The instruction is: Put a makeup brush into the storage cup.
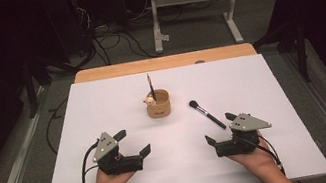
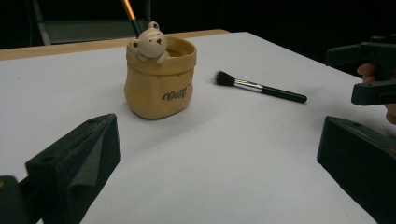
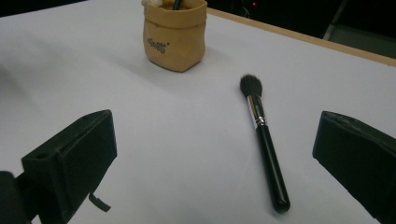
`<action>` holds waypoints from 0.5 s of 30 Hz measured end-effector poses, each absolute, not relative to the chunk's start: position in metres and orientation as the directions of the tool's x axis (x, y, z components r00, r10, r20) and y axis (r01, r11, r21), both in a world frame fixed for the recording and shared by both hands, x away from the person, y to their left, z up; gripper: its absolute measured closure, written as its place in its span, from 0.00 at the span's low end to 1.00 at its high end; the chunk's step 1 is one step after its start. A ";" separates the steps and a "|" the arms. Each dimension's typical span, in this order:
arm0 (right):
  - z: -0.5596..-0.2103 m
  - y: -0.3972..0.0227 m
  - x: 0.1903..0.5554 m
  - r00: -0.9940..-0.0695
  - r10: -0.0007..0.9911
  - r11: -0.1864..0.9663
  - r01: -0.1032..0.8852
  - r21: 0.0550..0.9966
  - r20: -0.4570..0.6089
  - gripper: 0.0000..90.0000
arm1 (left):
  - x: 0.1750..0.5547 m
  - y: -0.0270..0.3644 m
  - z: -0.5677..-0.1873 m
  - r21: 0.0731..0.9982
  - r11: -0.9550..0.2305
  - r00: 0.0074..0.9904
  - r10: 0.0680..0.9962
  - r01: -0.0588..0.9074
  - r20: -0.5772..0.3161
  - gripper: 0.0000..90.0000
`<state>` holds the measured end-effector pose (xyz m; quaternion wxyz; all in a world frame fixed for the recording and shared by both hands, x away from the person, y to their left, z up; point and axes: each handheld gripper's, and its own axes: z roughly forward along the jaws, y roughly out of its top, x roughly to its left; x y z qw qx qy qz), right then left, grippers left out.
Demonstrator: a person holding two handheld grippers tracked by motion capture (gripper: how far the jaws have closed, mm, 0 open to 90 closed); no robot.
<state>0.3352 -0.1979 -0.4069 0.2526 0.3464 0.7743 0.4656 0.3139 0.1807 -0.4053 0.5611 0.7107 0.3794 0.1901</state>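
A tan bag-shaped pot [image 1: 158, 104] [image 2: 160, 81] [image 3: 175, 34] with a small bear figure on its rim stands at the middle of the white board [image 1: 103, 107]. A brush with an orange handle [image 1: 150, 87] [image 2: 131, 16] stands upright in it. A black makeup brush [image 1: 206, 114] [image 2: 259, 87] [image 3: 265, 140] lies flat to the pot's right, bristles toward the pot. My left gripper [image 1: 132, 143] [image 2: 219, 177] rests open at the near left. My right gripper [image 1: 219, 128] [image 3: 215, 163] rests open at the near right, the black brush's handle end just ahead of its jaws. Both hold nothing.
The white board lies on a wooden table [image 1: 161, 63] whose far edge shows behind it. Beyond stand a white table frame [image 1: 190, 0] and loose cables [image 1: 111, 39] on the floor. Dark stands flank both sides.
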 end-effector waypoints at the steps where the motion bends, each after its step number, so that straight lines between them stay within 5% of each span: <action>1: -0.408 -0.198 0.336 -0.635 0.769 0.333 0.304 0.892 -0.071 0.01 | 0.314 0.181 -0.405 0.942 -0.083 0.641 0.752 0.325 -0.155 0.01; 15: -0.414 -0.195 0.340 -0.634 0.768 0.396 0.363 0.844 -0.088 0.01 | 0.313 0.181 -0.405 0.942 -0.090 0.647 0.747 0.322 -0.150 0.01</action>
